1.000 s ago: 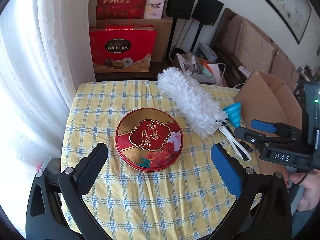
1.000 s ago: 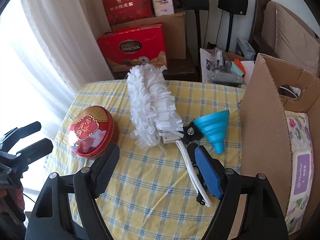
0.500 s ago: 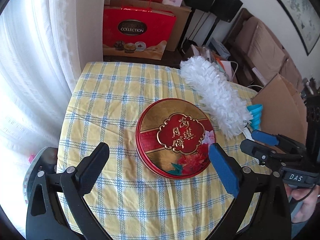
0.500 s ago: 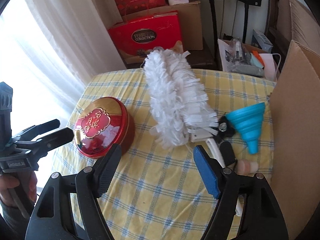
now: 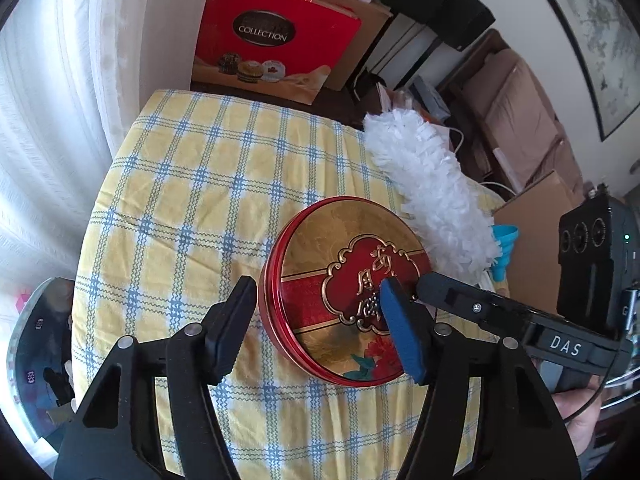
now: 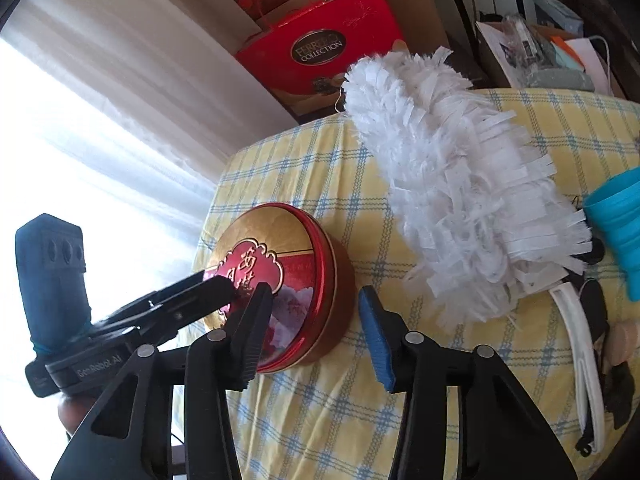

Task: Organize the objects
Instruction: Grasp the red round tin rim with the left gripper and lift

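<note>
Jaws on your left gripper [image 5: 320, 312] are closing, half-wide, straddling the near left part of the round red-and-gold tin [image 5: 348, 288]: the black finger sits just outside the tin's left wall and the blue-padded finger hangs over its lid, and you cannot tell from this view that either pad presses on it. Your right gripper [image 6: 316, 320] is closing too, its jaws narrower, with the tin's right side wall showing between them; the blue pad stands clear of the metal, and the black finger lies in front of the lid, contact unclear. The tip of that right gripper shows in the left view just beside the tin's right edge. The tin lies flat on the yellow-and-blue checked tablecloth [image 5: 192, 208], toward the near side of the table. Just beyond it, to the right, the white fluffy duster [image 6: 452, 200] lies diagonally, its white handle running toward you, and a blue collapsible funnel [image 6: 620, 224] sits beside the duster's base. Behind the table, a red gift bag [image 5: 276, 40] stands on the floor, and a cardboard box [image 5: 540, 224] stands at the table's right.
</note>
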### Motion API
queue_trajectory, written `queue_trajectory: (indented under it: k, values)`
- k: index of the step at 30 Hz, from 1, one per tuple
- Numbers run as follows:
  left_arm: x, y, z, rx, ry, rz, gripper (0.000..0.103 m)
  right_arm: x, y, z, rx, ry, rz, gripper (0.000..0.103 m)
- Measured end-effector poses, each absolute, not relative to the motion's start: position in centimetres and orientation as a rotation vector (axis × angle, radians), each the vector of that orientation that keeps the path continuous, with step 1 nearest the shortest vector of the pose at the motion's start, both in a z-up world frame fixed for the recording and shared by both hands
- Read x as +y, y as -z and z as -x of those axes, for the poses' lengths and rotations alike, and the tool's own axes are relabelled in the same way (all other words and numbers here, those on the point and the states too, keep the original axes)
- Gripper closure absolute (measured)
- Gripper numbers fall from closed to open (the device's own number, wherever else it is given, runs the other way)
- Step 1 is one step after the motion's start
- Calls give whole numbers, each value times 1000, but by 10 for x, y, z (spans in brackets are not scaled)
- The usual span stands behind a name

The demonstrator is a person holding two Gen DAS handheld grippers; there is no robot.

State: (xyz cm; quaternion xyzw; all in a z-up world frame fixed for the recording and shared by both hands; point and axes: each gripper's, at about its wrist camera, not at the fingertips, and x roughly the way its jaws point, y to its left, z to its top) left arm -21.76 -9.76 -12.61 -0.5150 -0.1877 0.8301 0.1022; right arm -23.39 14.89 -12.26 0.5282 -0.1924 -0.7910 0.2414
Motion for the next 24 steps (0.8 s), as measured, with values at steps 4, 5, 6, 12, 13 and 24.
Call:
queue_trajectory:
  k: [4, 5, 6, 12, 13, 24]
  values:
    - [-99, 128, 220, -576, -2433, 1510, 45, 149, 125, 237, -578, 2121, -1454, 63]
    - [-99, 128, 221, -579, -2433, 1509, 45, 150, 126, 237, -591, 2117, -1456, 63]
    - [-99, 128, 220, -577, -2435, 1507, 45, 150, 125, 237, -599, 2115, -1458, 63]
    - [-97, 129, 218, -605, -2424, 1533, 45, 147, 124, 234, -612, 2126, -1483, 61]
    - [-98, 132, 219, -623, -2402, 1552, 38, 146, 124, 234, -613, 2128, -1488, 61]
    - [-101, 138, 211, -745, -2364, 1556, 35, 142, 124, 230, -626, 2116, -1514, 53]
